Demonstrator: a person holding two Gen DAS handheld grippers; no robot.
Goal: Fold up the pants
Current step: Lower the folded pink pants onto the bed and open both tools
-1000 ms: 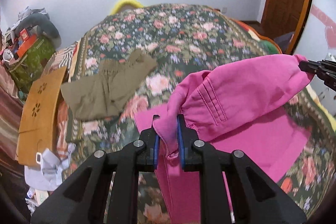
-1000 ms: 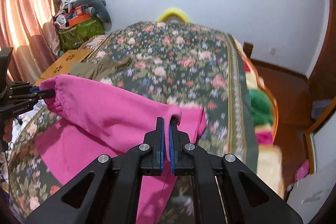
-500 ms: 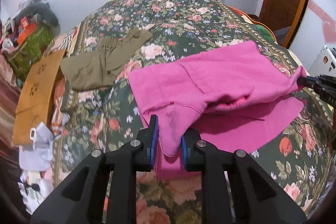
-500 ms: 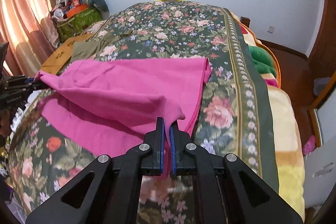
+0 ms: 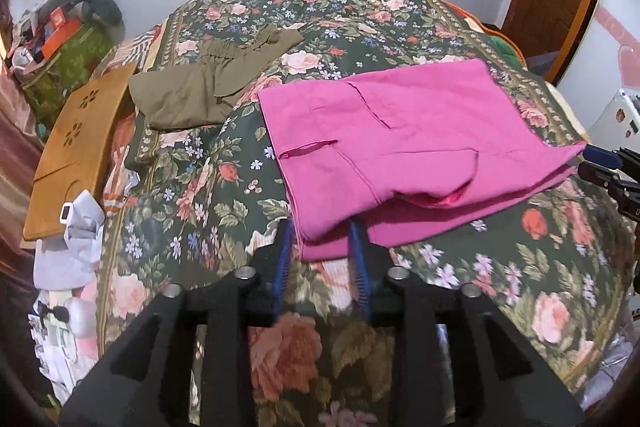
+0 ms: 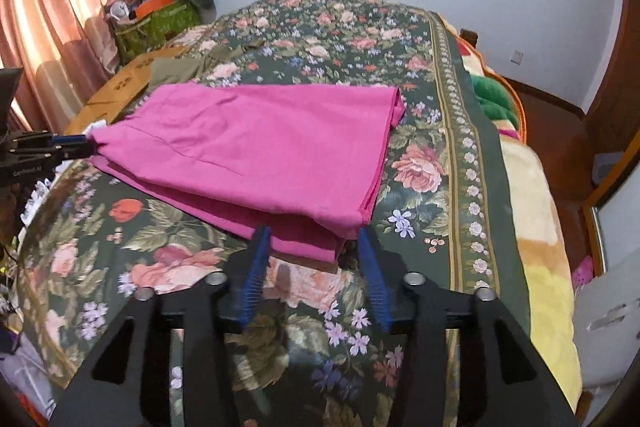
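Pink pants [image 5: 404,143] lay folded on a floral bedspread [image 5: 224,211], both grippers spread at their near corners.

The pants rested flat in stacked layers on the bedspread, a pocket seam showing on top. The left gripper [image 5: 320,247] stood with its blue-padded fingers apart on either side of one near corner, gripping nothing. The right gripper [image 6: 314,251] was likewise spread wide around the other near corner, its pads clear of the cloth. Beyond the pink pants, toward the far left of the bed, lay a crumpled olive garment [image 5: 208,83]. A tan board [image 5: 76,143] with flower cutouts sat past that, at the bed's left edge.
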